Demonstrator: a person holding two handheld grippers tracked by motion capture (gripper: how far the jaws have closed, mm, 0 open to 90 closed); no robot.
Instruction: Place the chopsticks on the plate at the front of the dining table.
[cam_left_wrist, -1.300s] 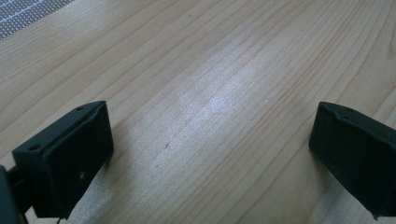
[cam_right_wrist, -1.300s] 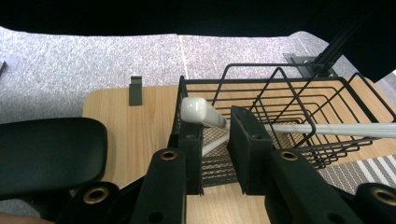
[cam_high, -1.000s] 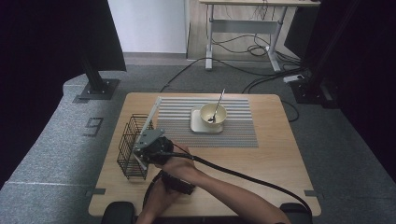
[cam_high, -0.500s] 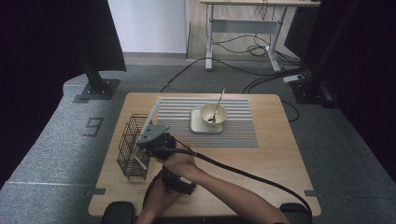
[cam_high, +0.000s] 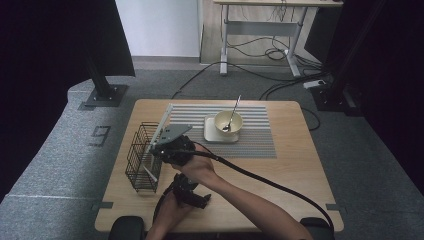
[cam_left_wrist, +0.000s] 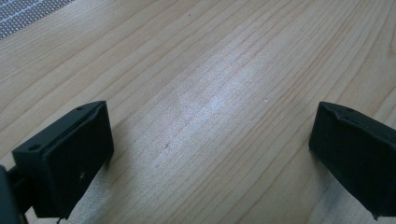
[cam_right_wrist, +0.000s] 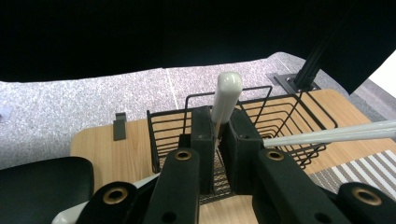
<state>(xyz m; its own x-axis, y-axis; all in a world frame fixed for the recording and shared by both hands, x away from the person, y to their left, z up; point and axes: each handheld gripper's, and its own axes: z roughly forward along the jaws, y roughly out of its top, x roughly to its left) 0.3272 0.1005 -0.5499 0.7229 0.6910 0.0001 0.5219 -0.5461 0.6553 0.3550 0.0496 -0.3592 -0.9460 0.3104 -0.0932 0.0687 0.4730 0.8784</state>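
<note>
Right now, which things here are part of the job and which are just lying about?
In the job:
- right gripper, shut on the white-handled utensil
- black wire basket
- long white utensil leaning in that basket

Lying about:
- bowl with spoon
- square plate
- striped mat
- left gripper, open over bare table

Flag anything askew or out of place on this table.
Nothing spilled or damaged. A long white utensil leans slanted across the wire basket rim instead of standing inside. The right gripper clamps another white-handled utensil beside the basket. A spoon rests in the bowl.
</note>
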